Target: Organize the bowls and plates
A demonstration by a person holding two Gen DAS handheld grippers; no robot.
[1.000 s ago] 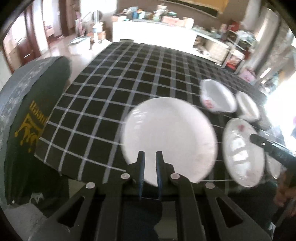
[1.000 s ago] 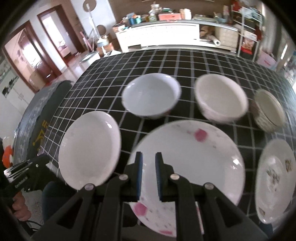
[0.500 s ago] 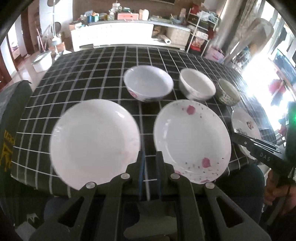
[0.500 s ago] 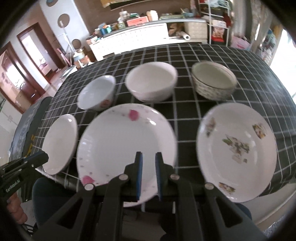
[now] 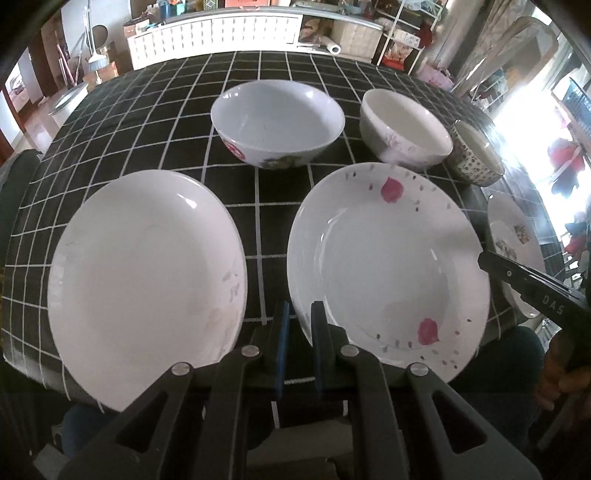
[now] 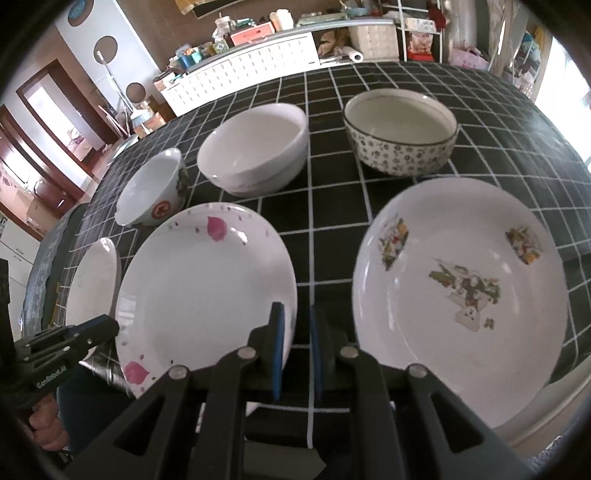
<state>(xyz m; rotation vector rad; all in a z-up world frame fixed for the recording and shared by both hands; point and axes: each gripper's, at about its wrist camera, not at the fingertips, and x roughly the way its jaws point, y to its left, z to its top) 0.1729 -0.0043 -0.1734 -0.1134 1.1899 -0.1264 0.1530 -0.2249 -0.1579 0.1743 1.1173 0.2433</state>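
Note:
Three plates lie along the near edge of a black checked table [image 5: 155, 122]. The plain white plate [image 5: 144, 269] is at the left, the pink-petal plate [image 5: 384, 254] [image 6: 207, 284] in the middle, the flower-print plate [image 6: 461, 288] [image 5: 513, 240] at the right. Behind them stand a light blue bowl [image 5: 277, 118] [image 6: 151, 192], a white bowl [image 5: 402, 125] [image 6: 255, 147] and a speckled bowl [image 6: 402, 129] [image 5: 476, 155]. My left gripper [image 5: 297, 314] hovers shut and empty over the gap between the plain and petal plates. My right gripper [image 6: 295, 314] hovers shut and empty between the petal and flower-print plates.
A white sideboard [image 6: 240, 70] with clutter runs behind the table. A dark cushioned chair [image 6: 48, 254] stands at the table's left end. A person's hand [image 6: 44, 417] holds the left gripper's grip. Shelves [image 5: 406, 33] stand at the back right.
Both grippers have swung to the right along the table's near edge and come lower. The left view went from the plain plate alone to both plates; the flower-print plate now fills the right view.

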